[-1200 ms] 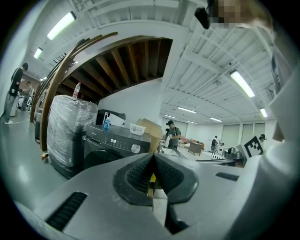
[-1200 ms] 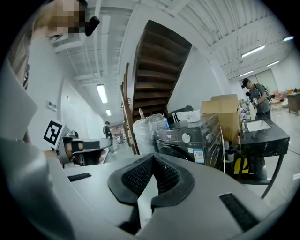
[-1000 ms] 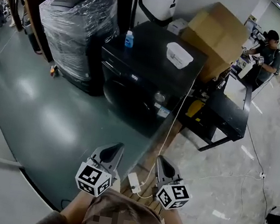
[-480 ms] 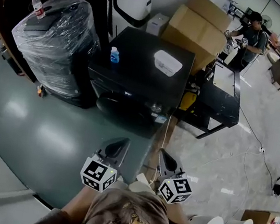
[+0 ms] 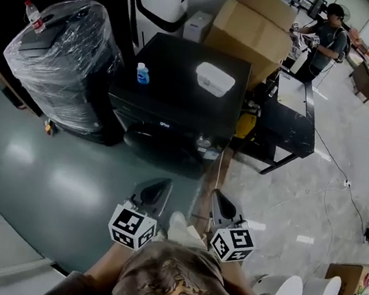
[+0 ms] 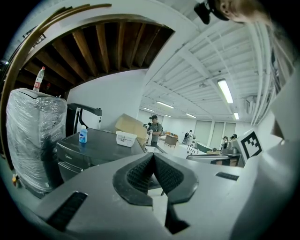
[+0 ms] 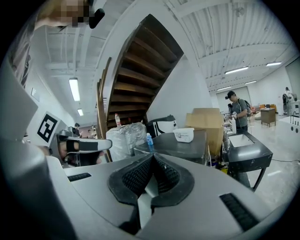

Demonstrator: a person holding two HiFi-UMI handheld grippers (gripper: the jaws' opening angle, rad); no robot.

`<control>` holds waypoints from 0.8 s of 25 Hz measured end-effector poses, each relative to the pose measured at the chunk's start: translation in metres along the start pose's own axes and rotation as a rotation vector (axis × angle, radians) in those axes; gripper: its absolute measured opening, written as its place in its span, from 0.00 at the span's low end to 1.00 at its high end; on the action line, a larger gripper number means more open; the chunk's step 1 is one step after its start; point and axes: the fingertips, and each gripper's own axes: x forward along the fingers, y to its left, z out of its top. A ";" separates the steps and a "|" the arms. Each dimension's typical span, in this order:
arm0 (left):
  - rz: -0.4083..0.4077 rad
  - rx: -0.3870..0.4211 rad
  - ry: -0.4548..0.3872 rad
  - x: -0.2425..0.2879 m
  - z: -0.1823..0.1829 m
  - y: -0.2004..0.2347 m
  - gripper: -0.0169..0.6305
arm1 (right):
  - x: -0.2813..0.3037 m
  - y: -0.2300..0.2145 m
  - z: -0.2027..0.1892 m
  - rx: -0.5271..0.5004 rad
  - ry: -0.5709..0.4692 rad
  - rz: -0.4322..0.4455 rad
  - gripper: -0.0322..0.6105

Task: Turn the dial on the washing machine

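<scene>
The left gripper (image 5: pixel 159 186) and the right gripper (image 5: pixel 219 197) are held low, close to the torso. They sit side by side, a little apart, tips pointing forward. Both pairs of jaws are pressed together, with nothing between them.

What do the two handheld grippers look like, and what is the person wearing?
The left gripper and right gripper are grey, wedge-shaped shells; their fingers carry black ribbed pads. Each bears a white cube with black square markers. The person wears a brownish printed shirt.
</scene>
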 end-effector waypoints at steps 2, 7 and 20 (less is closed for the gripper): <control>-0.002 0.001 0.003 0.004 0.001 0.002 0.02 | 0.005 -0.003 0.001 -0.007 0.000 -0.008 0.05; -0.007 0.005 0.007 0.013 0.003 0.010 0.02 | 0.020 -0.009 -0.004 0.003 0.006 -0.018 0.05; 0.001 -0.012 0.011 0.027 0.004 0.022 0.02 | 0.048 -0.024 -0.013 0.023 0.065 -0.055 0.44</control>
